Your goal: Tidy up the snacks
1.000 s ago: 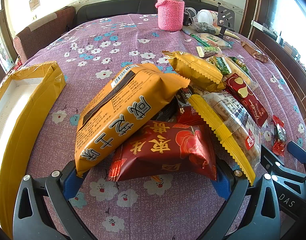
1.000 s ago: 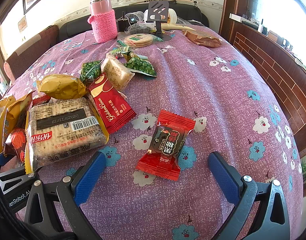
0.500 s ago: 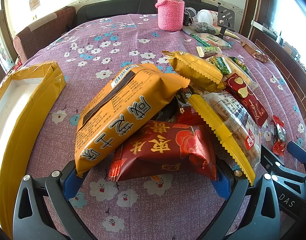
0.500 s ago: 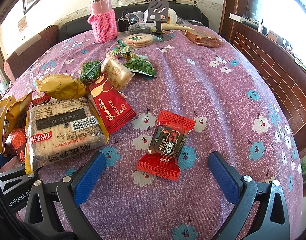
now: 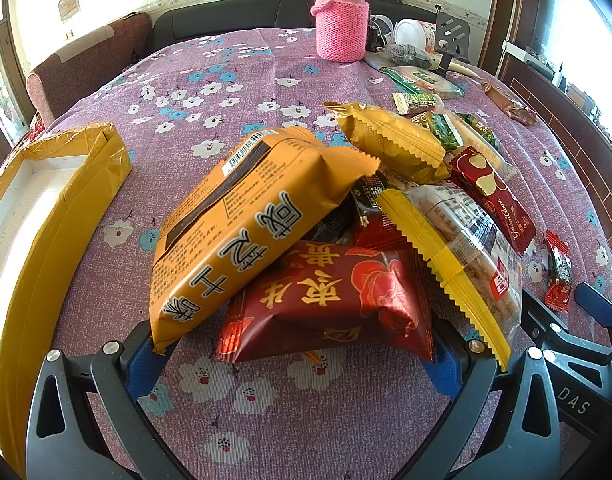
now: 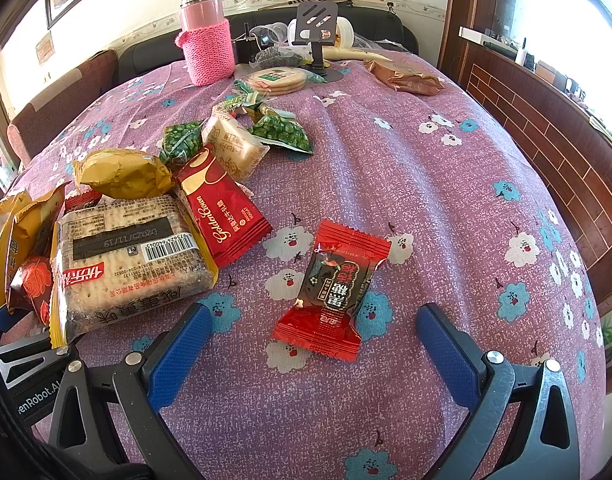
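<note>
A heap of snack packs lies on the purple flowered tablecloth. In the left wrist view my left gripper [image 5: 291, 354] is open, its blue pads at either side of a dark red pack [image 5: 330, 304]. A big orange pack [image 5: 245, 220] leans on top of the red one, and a clear cracker pack with a yellow edge [image 5: 466, 256] lies to the right. In the right wrist view my right gripper [image 6: 312, 342] is open around a small red-and-black candy pack [image 6: 334, 288], which lies flat between the pads. The cracker pack [image 6: 129, 256] and a red Golden Crown pack [image 6: 221, 216] lie left of it.
An open yellow box [image 5: 49, 208] lies at the left table edge. A pink flask in a knitted sleeve [image 5: 342, 16] stands at the back. Green pea packs [image 6: 281, 132], round crackers [image 6: 279, 78], a phone stand [image 6: 316, 36] and a brown pack [image 6: 406, 78] lie beyond.
</note>
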The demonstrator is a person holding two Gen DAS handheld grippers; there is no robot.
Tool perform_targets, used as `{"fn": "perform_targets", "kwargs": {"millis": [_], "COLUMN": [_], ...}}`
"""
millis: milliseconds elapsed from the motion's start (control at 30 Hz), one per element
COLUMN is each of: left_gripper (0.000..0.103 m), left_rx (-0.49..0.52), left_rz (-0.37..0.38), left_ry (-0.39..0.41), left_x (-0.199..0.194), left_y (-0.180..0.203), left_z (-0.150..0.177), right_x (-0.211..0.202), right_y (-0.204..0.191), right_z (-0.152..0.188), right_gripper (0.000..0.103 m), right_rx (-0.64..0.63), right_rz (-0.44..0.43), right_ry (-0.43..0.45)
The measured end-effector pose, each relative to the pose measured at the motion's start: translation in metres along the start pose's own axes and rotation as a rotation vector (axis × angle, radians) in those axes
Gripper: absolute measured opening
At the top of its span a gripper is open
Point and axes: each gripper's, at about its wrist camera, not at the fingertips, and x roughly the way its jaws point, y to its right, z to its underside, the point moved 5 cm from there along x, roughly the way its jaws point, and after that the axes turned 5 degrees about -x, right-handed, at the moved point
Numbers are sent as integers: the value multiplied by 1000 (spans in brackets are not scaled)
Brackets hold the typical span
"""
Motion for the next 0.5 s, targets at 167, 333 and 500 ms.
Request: {"fn": "perform_targets", "kwargs": {"millis": [167,333,500], "left_gripper": [103,103,103], "left_rx": [0,0,-7], "left_rz": [0,0,-6], "left_ry": [0,0,1], "left_x": [0,0,-3], "left_y": [0,0,1], "left_z": [0,0,1], "right_x": [0,0,0], "right_y": [0,0,0], "right_z": [0,0,0], "right_gripper": [103,103,103], "right_rx": [0,0,0], "right_rz": [0,0,0], "right_ry": [0,0,0]}}
